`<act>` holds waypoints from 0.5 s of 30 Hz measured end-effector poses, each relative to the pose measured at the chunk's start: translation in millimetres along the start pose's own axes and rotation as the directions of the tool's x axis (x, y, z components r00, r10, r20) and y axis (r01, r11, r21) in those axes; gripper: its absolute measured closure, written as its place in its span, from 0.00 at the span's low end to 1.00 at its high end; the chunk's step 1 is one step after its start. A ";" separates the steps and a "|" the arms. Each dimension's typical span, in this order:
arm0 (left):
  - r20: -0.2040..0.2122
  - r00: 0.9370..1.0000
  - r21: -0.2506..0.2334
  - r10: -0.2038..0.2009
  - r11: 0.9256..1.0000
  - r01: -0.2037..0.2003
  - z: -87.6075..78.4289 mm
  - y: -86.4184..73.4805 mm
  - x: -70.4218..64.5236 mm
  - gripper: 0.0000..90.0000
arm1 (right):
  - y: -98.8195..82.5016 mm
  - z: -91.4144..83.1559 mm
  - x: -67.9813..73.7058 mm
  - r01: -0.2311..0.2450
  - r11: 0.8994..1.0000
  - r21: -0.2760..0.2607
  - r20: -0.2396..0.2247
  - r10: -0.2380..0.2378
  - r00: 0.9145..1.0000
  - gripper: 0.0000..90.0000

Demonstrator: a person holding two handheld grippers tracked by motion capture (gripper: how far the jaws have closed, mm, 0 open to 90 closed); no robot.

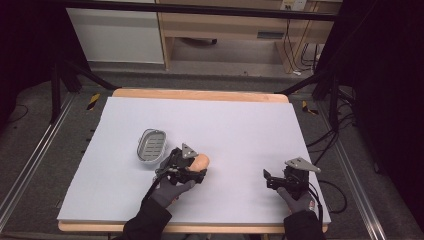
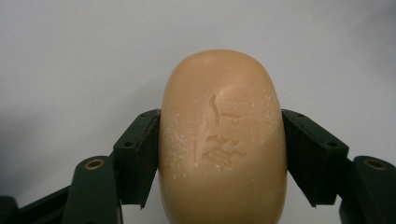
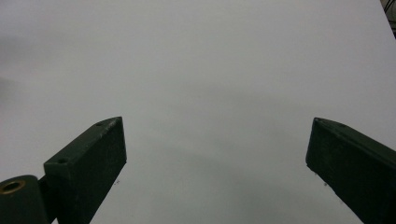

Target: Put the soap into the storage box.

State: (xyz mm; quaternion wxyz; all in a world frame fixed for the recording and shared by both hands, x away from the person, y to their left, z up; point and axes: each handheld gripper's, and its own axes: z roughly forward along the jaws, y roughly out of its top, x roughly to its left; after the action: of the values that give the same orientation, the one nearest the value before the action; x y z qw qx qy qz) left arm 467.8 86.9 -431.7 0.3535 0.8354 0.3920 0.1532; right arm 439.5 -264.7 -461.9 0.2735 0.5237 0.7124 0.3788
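Soap bar (image 2: 222, 140), tan and oval with a stamped mark on its face, is clamped between the two black jaws of the left gripper (image 1: 192, 172), near the middle of a white-covered table (image 1: 240, 125). The table has a wooden rim. Just beside the left gripper, toward the far left, sits a grey oval soap dish (image 1: 151, 145) with a ribbed floor. The right gripper (image 1: 272, 179) rests well apart at the table's near right, its jaws spread wide over bare white surface.

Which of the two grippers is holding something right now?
The left gripper: its fingers clamp the orange soap bar from both sides. The right gripper stands open over bare table.
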 end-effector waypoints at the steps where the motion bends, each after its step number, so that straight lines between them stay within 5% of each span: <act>1: 0.001 1.000 -0.003 -0.005 1.000 0.005 -1.6 -0.6 1.4 0.35 | 0.0 -0.1 -0.2 0.000 1.000 -0.001 0.000 0.000 1.000 0.06; 15: -0.024 0.999 -0.024 -0.032 0.999 0.031 -18.9 -9.7 17.9 0.35 | -0.1 -0.2 0.0 0.000 1.000 0.000 0.002 0.000 1.000 0.06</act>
State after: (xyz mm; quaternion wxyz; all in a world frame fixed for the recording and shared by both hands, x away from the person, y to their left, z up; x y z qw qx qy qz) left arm 464.0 113.7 -425.7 0.3610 0.8230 0.4075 0.1624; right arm 439.3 -264.8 -461.8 0.2742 0.5238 0.7122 0.3784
